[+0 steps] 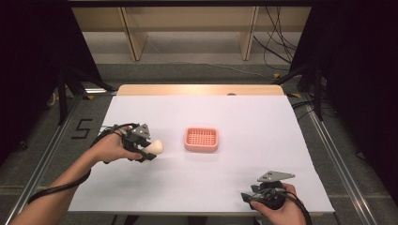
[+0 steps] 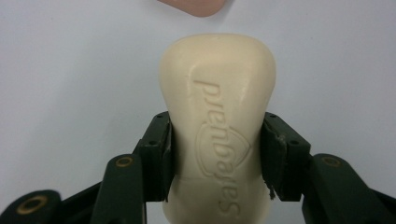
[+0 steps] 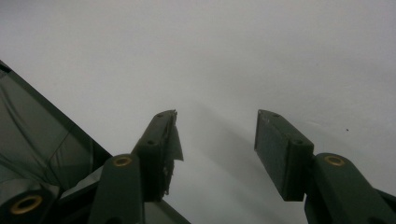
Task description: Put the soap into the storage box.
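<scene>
White-covered table (image 1: 202, 183); pink soap dish (image 1: 202, 139) at centre.

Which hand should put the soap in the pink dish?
Probably the left. Its tongs already grip the soap, and the dish sits just ahead of them. The right tongs are open with nothing between them, low at the table's near edge.

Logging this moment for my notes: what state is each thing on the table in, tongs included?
Bar of soap: clamped between the left jaws, held off the table, embossed face showing.
Pink soap dish: on the white table, nothing in it, apart from the soap.
Left tongs: shut on the soap.
Right tongs: open, holding nothing, near the table's front edge.
</scene>
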A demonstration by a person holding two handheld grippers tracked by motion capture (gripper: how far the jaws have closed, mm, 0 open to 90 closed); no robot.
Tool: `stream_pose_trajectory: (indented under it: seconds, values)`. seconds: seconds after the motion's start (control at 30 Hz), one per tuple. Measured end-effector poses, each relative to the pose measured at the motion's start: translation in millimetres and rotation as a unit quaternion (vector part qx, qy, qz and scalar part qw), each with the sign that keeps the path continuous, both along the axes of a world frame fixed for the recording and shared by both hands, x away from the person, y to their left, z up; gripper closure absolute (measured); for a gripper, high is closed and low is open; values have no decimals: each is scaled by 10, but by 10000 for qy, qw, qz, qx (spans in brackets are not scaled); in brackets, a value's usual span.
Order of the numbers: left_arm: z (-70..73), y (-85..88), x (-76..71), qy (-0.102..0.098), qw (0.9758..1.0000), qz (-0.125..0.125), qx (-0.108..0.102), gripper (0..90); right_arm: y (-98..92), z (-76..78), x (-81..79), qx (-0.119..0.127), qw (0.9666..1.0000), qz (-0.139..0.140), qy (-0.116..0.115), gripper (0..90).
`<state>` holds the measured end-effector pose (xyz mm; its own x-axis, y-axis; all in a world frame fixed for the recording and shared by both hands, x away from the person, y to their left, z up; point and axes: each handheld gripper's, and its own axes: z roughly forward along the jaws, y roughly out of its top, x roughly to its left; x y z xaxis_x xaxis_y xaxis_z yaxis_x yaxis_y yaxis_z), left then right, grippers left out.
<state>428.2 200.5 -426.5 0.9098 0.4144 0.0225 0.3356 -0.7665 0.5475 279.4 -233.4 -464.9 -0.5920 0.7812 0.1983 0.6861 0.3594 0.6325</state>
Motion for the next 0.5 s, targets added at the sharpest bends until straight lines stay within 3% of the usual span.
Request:
stream_pose_trajectory:
  seconds: [0.5]
  values:
    - [31, -95, 50, -31, 10000, -52, -26, 496, 1, -2, 0, 3, 10000, -5, 17, 489]
